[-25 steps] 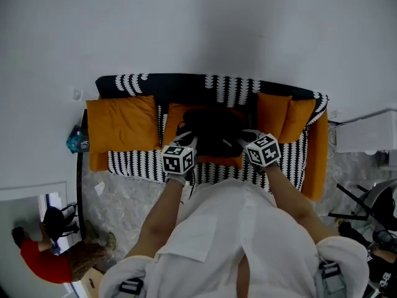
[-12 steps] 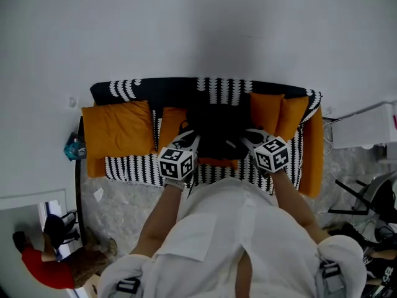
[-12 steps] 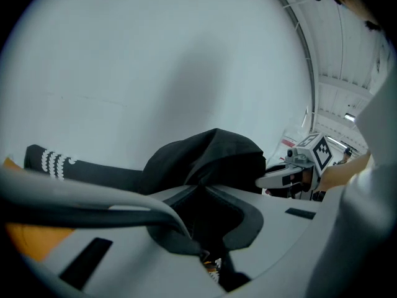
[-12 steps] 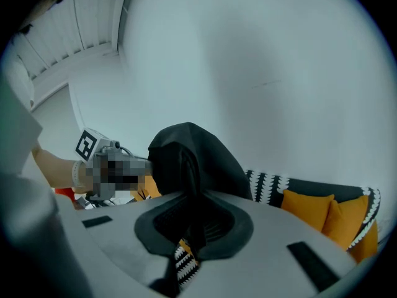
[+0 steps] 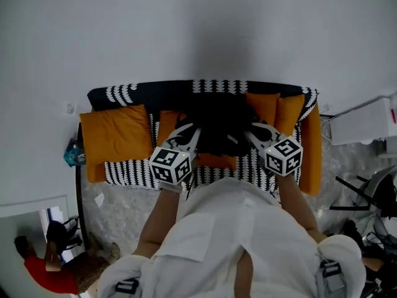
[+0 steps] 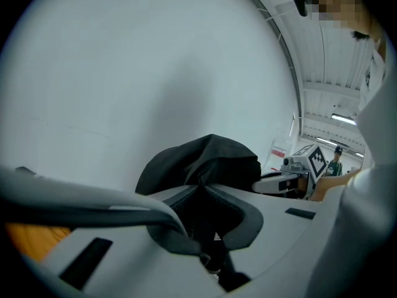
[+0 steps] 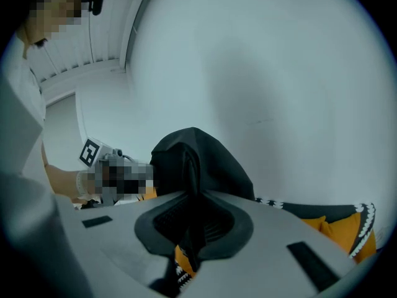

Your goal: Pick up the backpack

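Observation:
The black backpack [image 5: 217,124] hangs between my two grippers above the seat of a black-and-white patterned sofa [image 5: 133,172]. My left gripper [image 5: 188,133] is shut on black fabric at the backpack's left side. My right gripper [image 5: 253,133] is shut on its right side. In the left gripper view the backpack [image 6: 208,157] bulges above the left gripper [image 6: 201,225], whose jaws pinch a dark fold of it. In the right gripper view the backpack [image 7: 195,160] rises over the right gripper [image 7: 193,222], with a black strip clamped between the jaws. The bag's lower part is hidden.
Orange cushions lie on the sofa at left [image 5: 115,132] and right [image 5: 276,110]. A white wall [image 5: 198,30] stands behind it. A blue object [image 5: 71,155] sits off the sofa's left end, a white unit [image 5: 363,126] and dark frames [image 5: 372,197] at the right. A person in red [image 5: 53,275] is at lower left.
Both grippers have risen together with the backpack held between them. Their marker cubes look larger and wider apart. The bag has come up off the seat toward the sofa's back.

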### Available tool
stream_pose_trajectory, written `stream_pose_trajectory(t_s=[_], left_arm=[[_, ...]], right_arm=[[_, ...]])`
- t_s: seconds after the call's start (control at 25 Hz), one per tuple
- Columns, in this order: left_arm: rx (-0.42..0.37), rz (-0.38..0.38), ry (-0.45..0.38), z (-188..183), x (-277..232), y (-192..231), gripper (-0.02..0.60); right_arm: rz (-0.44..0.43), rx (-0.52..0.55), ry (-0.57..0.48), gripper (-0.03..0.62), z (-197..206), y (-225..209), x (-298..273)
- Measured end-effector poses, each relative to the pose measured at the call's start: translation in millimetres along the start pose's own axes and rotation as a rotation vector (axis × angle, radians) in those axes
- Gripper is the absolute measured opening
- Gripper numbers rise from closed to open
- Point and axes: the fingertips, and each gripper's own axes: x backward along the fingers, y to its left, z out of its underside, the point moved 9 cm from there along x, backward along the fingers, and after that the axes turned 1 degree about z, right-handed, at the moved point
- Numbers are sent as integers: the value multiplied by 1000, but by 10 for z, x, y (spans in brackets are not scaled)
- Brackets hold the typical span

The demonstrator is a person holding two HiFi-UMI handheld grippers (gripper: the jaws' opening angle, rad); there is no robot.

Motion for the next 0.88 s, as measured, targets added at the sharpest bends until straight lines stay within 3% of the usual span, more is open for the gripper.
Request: stream_pose_trajectory(t_s=[0.44,0.88], left_arm=[[-42,21,-70,-382,103,-120,35],[-19,25,-78,-382,117,-131,35]], right_arm=[[-19,19,-125,37,-333,15,142],[-28,33,-126,34,-327,19,135]])
